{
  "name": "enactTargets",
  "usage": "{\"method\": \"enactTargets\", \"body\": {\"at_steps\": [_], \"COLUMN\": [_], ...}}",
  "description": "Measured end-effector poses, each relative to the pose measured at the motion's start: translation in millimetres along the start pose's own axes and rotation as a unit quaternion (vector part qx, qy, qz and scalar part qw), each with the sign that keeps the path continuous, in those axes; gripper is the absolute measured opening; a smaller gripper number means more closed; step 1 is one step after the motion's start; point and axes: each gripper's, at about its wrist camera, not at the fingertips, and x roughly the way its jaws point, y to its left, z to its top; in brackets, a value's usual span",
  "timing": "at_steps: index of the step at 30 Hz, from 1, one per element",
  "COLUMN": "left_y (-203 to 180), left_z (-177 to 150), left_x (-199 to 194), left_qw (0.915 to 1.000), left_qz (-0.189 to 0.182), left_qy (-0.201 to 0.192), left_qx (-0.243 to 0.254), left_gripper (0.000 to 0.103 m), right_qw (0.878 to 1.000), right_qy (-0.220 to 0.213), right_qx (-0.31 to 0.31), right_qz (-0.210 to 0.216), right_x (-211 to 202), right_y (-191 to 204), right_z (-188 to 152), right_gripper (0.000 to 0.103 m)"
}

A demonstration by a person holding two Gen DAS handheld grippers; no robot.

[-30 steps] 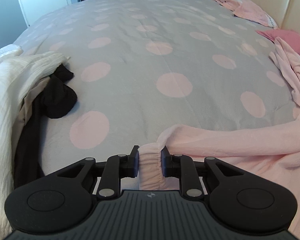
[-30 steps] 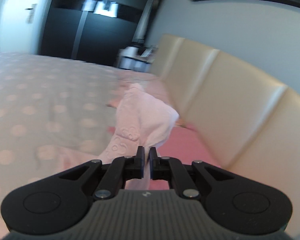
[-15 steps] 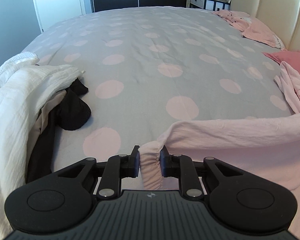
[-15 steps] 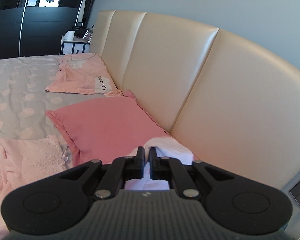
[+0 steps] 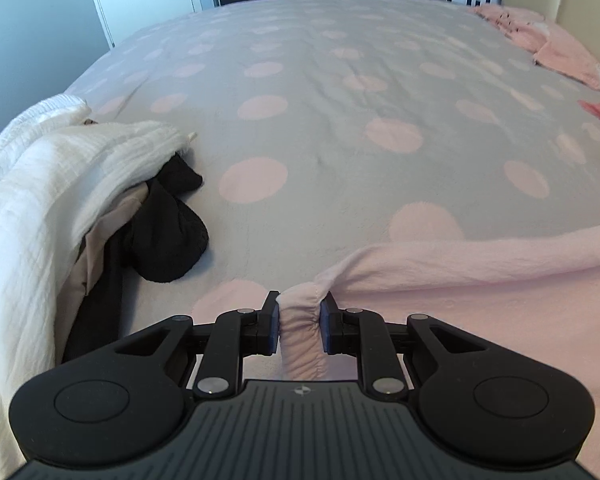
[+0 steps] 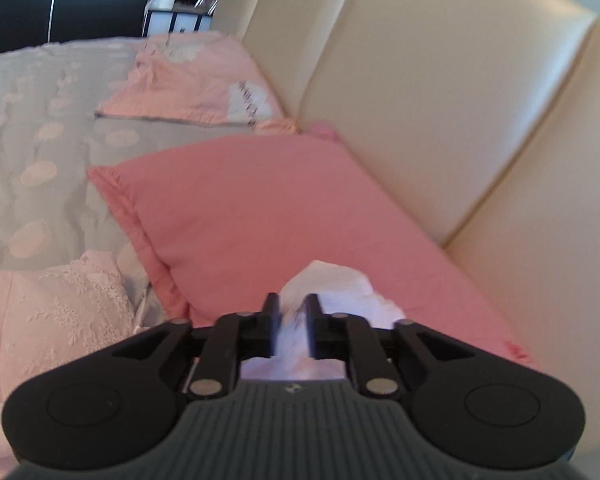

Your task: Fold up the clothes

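Observation:
A pale pink garment (image 5: 480,288) lies stretched across the near right of the bed. My left gripper (image 5: 299,310) is shut on its gathered elastic edge, low over the spotted cover. My right gripper (image 6: 292,312) holds a bunched pale end of the same garment (image 6: 340,284) just above a coral pillow (image 6: 268,216); its jaws stand a little apart with cloth between them. A lace-trimmed part of the garment (image 6: 60,312) lies at the lower left of the right wrist view.
The bed has a grey cover with pink dots (image 5: 340,92). A pile of white (image 5: 40,200), beige and black clothes (image 5: 168,232) sits at the left edge. A cream padded headboard (image 6: 440,100) and a light pink pillow (image 6: 188,80) are at the right.
My right gripper has swung from above the bed down to the coral pillow by the headboard, and its jaws have parted slightly. My left gripper keeps its hold; the garment is pulled straighter.

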Motion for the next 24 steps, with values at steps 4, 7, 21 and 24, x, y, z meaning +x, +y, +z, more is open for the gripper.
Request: {"method": "enactTargets", "body": {"at_steps": [4, 7, 21, 24], "left_y": [-2.8, -3.8, -10.8, -9.6], "left_z": [-3.0, -3.5, -5.3, -6.6], "left_x": [14.5, 18.0, 14.7, 13.1], "left_qw": [0.9997, 0.9996, 0.9994, 0.9995], "left_qz": [0.007, 0.006, 0.019, 0.020], "left_qy": [0.017, 0.022, 0.017, 0.016], "left_qx": [0.013, 0.016, 0.023, 0.020], "left_gripper": [0.017, 0.017, 0.017, 0.017], "right_qw": [1.000, 0.999, 0.965, 0.945], "right_qy": [0.006, -0.004, -0.041, -0.034], "right_qx": [-0.017, -0.024, -0.241, -0.322], "right_qz": [0.012, 0.030, 0.089, 0.048], "right_x": [20.7, 10.6, -68.7, -56.7], "right_y": [12.6, 2.4, -6.9, 7.1], "right_z": [-3.5, -8.3, -104.5, -126.4], "right_gripper": [0.033, 0.035, 0.060, 0.059]}}
